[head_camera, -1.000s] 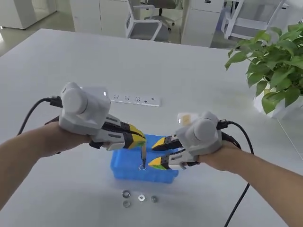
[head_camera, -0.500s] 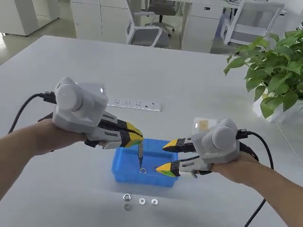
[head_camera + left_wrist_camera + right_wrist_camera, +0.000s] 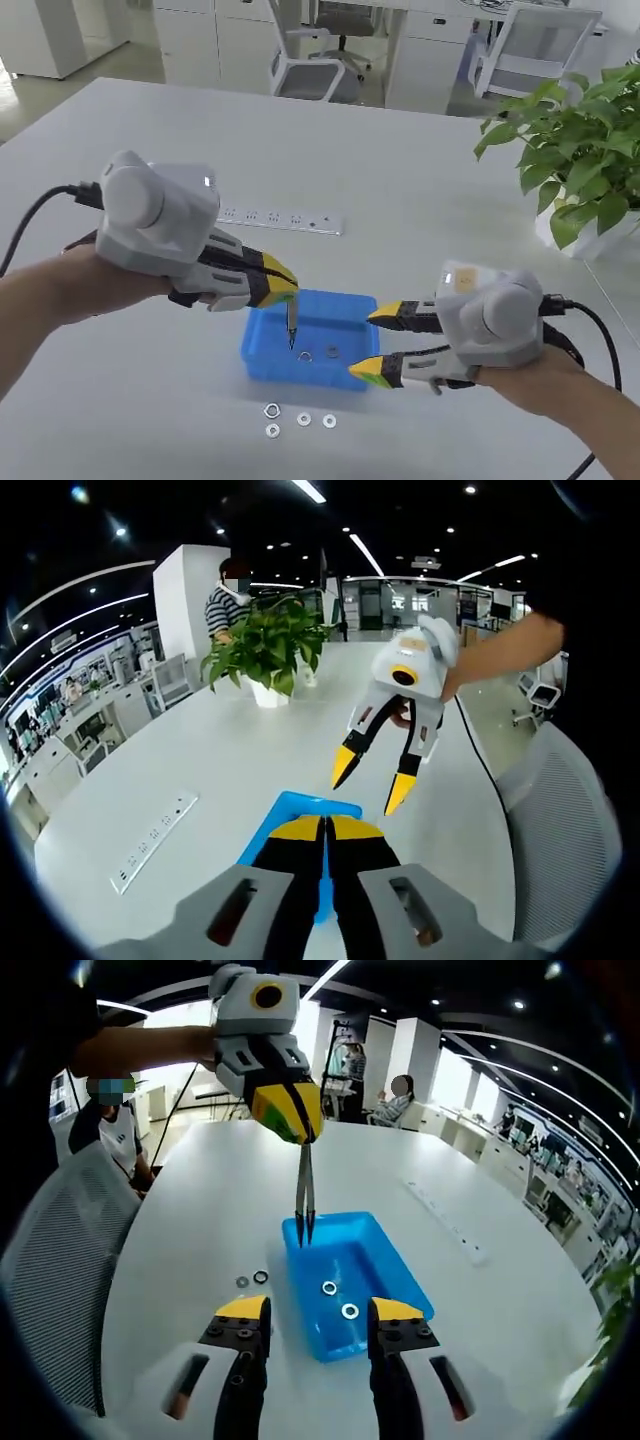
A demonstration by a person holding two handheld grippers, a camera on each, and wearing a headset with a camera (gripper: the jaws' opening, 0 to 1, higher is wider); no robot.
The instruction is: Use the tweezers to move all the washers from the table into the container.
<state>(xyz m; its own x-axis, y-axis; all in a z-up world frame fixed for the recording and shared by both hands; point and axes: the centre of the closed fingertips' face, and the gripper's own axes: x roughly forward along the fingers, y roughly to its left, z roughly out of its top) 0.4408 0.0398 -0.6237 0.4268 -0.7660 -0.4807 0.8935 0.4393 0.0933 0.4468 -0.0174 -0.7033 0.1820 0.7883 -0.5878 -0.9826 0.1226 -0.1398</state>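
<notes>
My left gripper [image 3: 283, 288] is shut on the steel tweezers [image 3: 291, 326], which point straight down over the blue container [image 3: 300, 373]. In the right gripper view the tweezers [image 3: 305, 1195] hang from the left gripper [image 3: 287, 1110] with their tips just above the container [image 3: 352, 1248] and nothing between them. Two washers [image 3: 305, 356] lie on the container floor [image 3: 329, 1287]. Several washers [image 3: 303, 420] lie on the table in front of the container. My right gripper [image 3: 376, 343] stands open and holds nothing beside the container's right end. The left gripper view has my left gripper [image 3: 325, 830] shut over the container [image 3: 290, 805].
A white power strip [image 3: 280, 217] lies on the table behind the container. A potted plant [image 3: 580, 150] stands at the far right. Office chairs stand beyond the table's far edge. People sit at desks in the background of both gripper views.
The tweezers have lifted a little off the container floor, and the washer that was at their tips now lies in the container. My right gripper has drawn back to the right.
</notes>
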